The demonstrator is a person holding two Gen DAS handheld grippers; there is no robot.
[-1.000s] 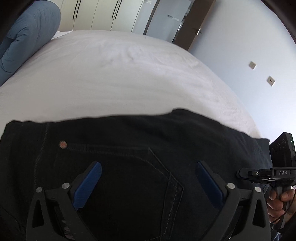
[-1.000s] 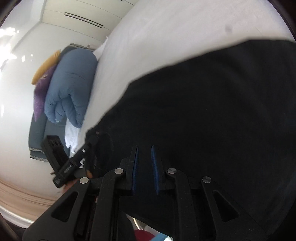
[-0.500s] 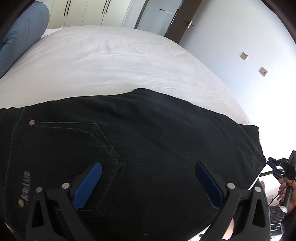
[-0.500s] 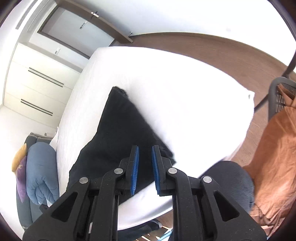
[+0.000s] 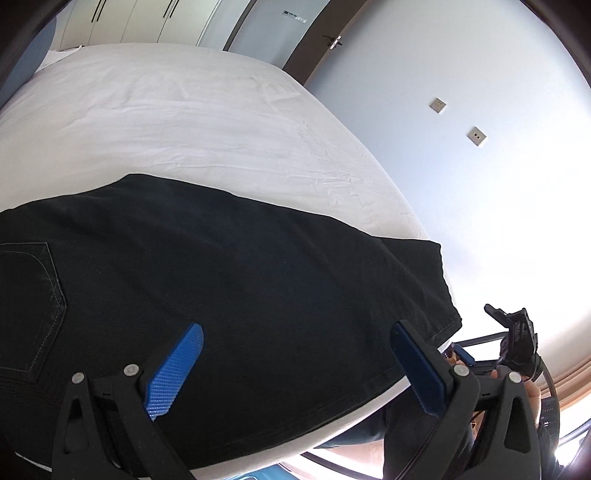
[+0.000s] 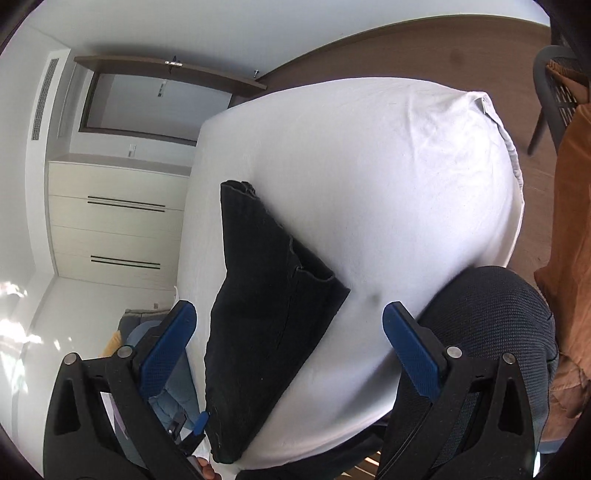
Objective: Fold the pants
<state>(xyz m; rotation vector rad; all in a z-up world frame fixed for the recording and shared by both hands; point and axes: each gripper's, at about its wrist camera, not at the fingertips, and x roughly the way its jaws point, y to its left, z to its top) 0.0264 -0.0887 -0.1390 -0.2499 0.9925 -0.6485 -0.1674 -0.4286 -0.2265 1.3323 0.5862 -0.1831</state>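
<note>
Black pants (image 5: 229, 288) lie flat along the near edge of a white bed (image 5: 177, 122), back pocket at the left, leg hems at the right. In the right wrist view the pants (image 6: 266, 310) run lengthwise, hems nearest. My left gripper (image 5: 295, 354) is open and empty just above the leg part. My right gripper (image 6: 290, 332) is open and empty, held off the bed's end, above the hems. The right gripper also shows in the left wrist view (image 5: 513, 339), past the hem corner.
A wall with two switch plates (image 5: 476, 136) and a door (image 5: 266, 26) lie beyond the bed. A chair with orange cloth (image 6: 569, 155) stands on the wood floor at the right. The person's dark-clad knee (image 6: 491, 317) is at the bed's edge. Wardrobes (image 6: 114, 229) are far left.
My right gripper has opened and let go of the pants, then drawn back past the bed's end. My left gripper has slid right along the pants from the pocket toward the hems.
</note>
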